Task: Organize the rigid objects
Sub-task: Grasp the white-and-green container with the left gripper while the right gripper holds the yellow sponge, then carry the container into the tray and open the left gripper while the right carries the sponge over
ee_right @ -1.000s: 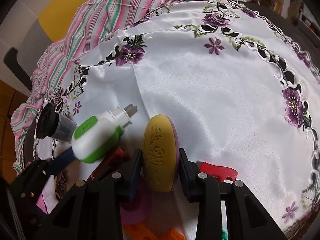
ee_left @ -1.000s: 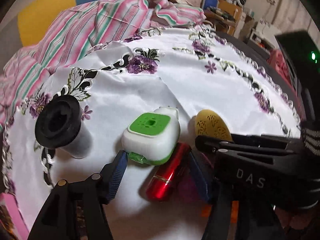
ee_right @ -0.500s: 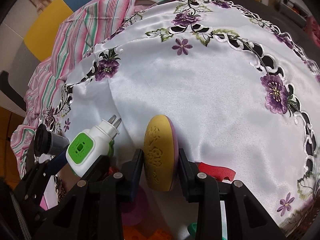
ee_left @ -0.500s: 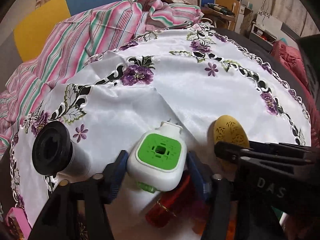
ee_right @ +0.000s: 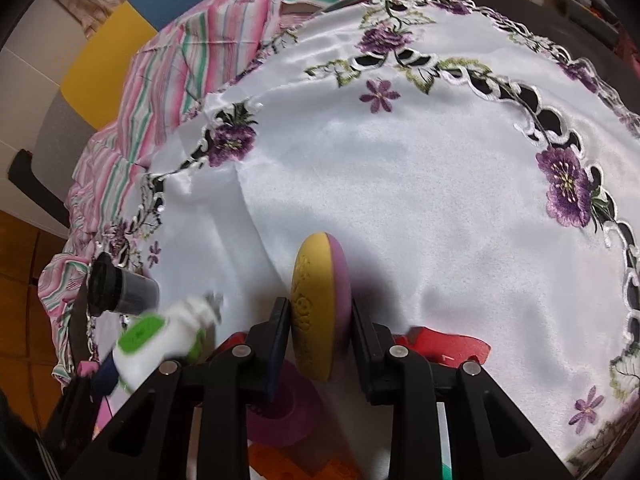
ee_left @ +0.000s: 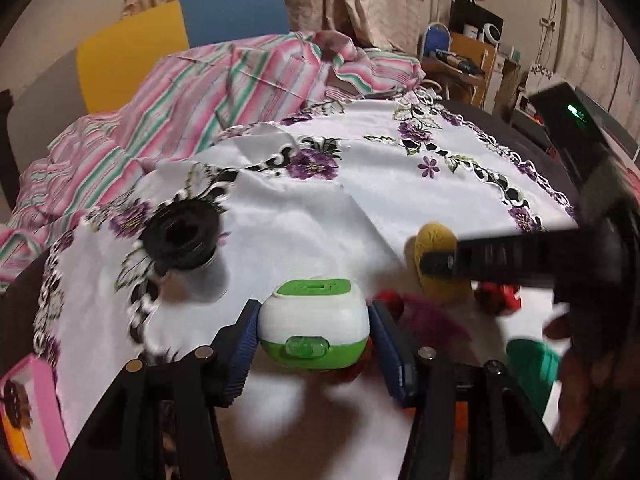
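Observation:
My left gripper (ee_left: 313,334) is shut on a white and green plug-in device (ee_left: 314,322) and holds it above the white embroidered tablecloth (ee_left: 304,224); the device also shows in the right wrist view (ee_right: 160,344), blurred. My right gripper (ee_right: 320,332) is shut on a yellow and purple oval disc (ee_right: 318,304), held on edge above the cloth; it also shows in the left wrist view (ee_left: 434,264). A black-capped grey canister (ee_left: 184,244) lies on its side at the left.
A red piece (ee_right: 444,346), a magenta ring (ee_right: 288,404) and orange pieces (ee_right: 296,460) lie under my grippers. A green object (ee_left: 532,364) sits at the right, a pink box (ee_left: 28,408) at the lower left. Striped cloth (ee_left: 200,88) covers the far side.
My left gripper has closed on the plug-in device and lifted it off the red cylinder, tilting it level. My right gripper, still holding the disc, has risen a little.

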The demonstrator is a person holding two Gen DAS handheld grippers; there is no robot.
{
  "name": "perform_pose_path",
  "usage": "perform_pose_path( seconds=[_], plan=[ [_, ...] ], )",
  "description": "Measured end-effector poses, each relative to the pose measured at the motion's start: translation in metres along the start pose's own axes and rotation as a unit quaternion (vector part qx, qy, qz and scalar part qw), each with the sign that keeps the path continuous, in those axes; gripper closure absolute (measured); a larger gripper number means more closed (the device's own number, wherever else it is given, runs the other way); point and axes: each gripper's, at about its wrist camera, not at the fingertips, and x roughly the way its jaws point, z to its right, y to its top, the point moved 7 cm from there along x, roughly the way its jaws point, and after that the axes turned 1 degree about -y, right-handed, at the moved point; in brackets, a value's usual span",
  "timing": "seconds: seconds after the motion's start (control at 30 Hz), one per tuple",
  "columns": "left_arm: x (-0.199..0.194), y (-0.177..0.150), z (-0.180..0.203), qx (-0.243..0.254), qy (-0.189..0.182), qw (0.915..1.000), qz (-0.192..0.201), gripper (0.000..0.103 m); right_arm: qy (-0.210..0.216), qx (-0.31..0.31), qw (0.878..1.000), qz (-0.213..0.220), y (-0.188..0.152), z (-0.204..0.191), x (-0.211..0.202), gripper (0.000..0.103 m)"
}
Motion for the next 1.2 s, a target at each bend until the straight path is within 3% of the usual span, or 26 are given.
perform_pose_path(
  seconds=[0.33,0.47,0.7,0.73,0.77,0.87,1.0,1.03,1.07,1.1,1.2],
  plan=[
    [-0.045,-0.081,-0.063,-0.076,0.034,0.9965,0.003,0.049,0.086,-0.044,0.995,0.023,-0.001,-0.039,-0.016,0.074],
    [-0.05,-0.1,-0.073,-0.107,0.021,0.9941,-0.001,0.049,0.131,-0.1,0.986,0.014,-0.016,-0.07,-0.022,0.074],
    [-0.039,-0.1,-0.066,-0.096,0.017,0.995,-0.023,0.05,0.14,-0.189,0.972,-0.017,-0.043,-0.102,-0.014,0.075],
    [-0.037,-0.1,-0.066,-0.097,0.02,0.9948,-0.023,0.05,0.136,-0.196,0.971,-0.026,-0.047,-0.103,-0.009,0.077],
    [-0.037,-0.1,-0.067,-0.106,0.018,0.994,-0.021,0.05,0.132,-0.199,0.97,-0.031,-0.048,-0.103,-0.006,0.087],
    [-0.039,-0.103,-0.071,-0.129,0.01,0.9915,-0.016,0.05,0.127,-0.2,0.971,-0.035,-0.047,-0.102,0.0,0.089],
    [-0.046,-0.11,-0.072,-0.134,0.01,0.9909,-0.01,0.05,0.103,-0.218,0.97,-0.033,-0.047,-0.101,0.003,0.078],
    [-0.047,-0.112,-0.073,-0.136,0.009,0.9906,-0.008,0.05,0.103,-0.22,0.969,-0.036,-0.049,-0.104,0.004,0.069],
    [-0.048,-0.114,-0.073,-0.138,0.009,0.9904,-0.008,0.05,0.106,-0.223,0.968,-0.041,-0.053,-0.107,0.005,0.054],
    [-0.048,-0.115,-0.074,-0.139,0.008,0.9902,-0.008,0.05,0.1,-0.231,0.967,-0.041,-0.055,-0.11,0.007,0.048],
    [-0.051,-0.117,-0.077,-0.155,0.003,0.9878,-0.01,0.05,0.038,-0.272,0.961,-0.022,-0.054,-0.113,0.018,0.046]
  ],
)
